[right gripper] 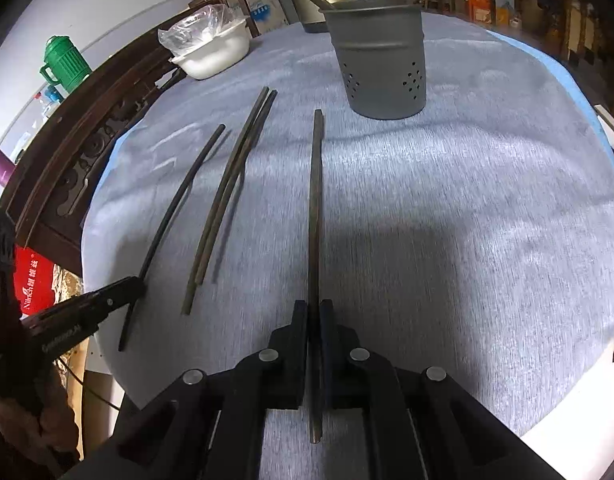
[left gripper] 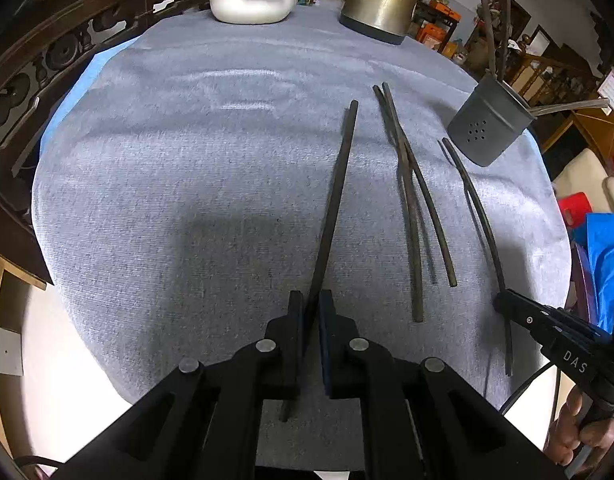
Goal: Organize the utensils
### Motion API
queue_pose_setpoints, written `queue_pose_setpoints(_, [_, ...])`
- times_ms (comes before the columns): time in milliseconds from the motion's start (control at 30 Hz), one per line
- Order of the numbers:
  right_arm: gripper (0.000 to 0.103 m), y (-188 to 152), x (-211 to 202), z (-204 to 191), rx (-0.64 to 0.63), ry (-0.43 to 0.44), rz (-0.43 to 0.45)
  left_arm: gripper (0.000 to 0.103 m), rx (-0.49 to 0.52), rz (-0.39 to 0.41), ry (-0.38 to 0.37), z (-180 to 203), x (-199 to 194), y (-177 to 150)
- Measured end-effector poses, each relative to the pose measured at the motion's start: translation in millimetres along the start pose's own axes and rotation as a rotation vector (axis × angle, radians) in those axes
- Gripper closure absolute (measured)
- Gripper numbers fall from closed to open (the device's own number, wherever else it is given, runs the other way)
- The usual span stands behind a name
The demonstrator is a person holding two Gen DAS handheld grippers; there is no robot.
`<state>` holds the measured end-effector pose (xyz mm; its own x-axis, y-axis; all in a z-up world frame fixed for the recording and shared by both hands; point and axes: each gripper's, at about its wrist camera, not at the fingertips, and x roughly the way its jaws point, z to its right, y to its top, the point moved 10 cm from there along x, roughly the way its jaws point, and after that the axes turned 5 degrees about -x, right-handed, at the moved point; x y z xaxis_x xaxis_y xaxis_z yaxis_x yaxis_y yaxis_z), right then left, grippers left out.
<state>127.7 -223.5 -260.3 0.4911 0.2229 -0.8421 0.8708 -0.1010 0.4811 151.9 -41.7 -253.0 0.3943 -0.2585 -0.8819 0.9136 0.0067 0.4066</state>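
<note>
While a black chopstick [left gripper: 334, 200] is clamped between the closed jaws of the left gripper [left gripper: 311, 300], a brown chopstick [right gripper: 315, 216] is pinched in the same way by the right gripper [right gripper: 314, 308]; each stick is gripped near its rear end, with a short stub left behind the fingers and the long part pointed away over the grey cloth [left gripper: 187, 160] by which the bench is covered. In the left wrist view the right gripper is seen at the lower right edge, held by a hand [left gripper: 579, 432]. Between the two held sticks, a pair of brown chopsticks [left gripper: 411, 200] is seen lying crossed on the cloth, apart from both. The grey perforated utensil holder [right gripper: 381, 56] is stood upright beyond the tip of the brown chopstick, a little to its right, and several sticks are already stood in it. Farther back than the holder, a metal kettle [left gripper: 381, 0] is placed at the far edge of the bench, and well to the holder's left a white basin [left gripper: 251, 2] with a clear plastic bag [right gripper: 195, 28] in it is set.
</note>
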Motion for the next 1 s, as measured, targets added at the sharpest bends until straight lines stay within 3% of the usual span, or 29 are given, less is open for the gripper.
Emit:
queue_pose_setpoints(200, [0.094, 11, -2, 7, 0.071, 0.060, -0.005, 0.093, 0.022, 0.020, 0.000, 1, -3, 12])
queue_pose_setpoints(467, [0.094, 66, -10, 15, 0.072, 0.063, 0.114, 0.092, 0.051, 0.079, -0.051, 11, -6, 59])
queue_pose_setpoints(533, [0.093, 81, -8, 12, 0.061, 0.053, 0.140, 0.085, 0.056, 0.082, -0.065, 14, -2, 69])
queue_pose_setpoints(600, [0.093, 93, -3, 10, 0.050, 0.037, 0.158, 0.068, 0.049, 0.078, -0.082, 16, 4, 80])
queue_pose_setpoints(667, [0.093, 105, 5, 10, 0.045, 0.023, 0.167, 0.063, 0.050, 0.077, -0.097, 18, 8, 90])
queue_pose_setpoints(1000, [0.092, 133, 36, 9, 0.006, -0.054, 0.151, 0.062, 0.062, 0.018, -0.148, 30, 39, 122])
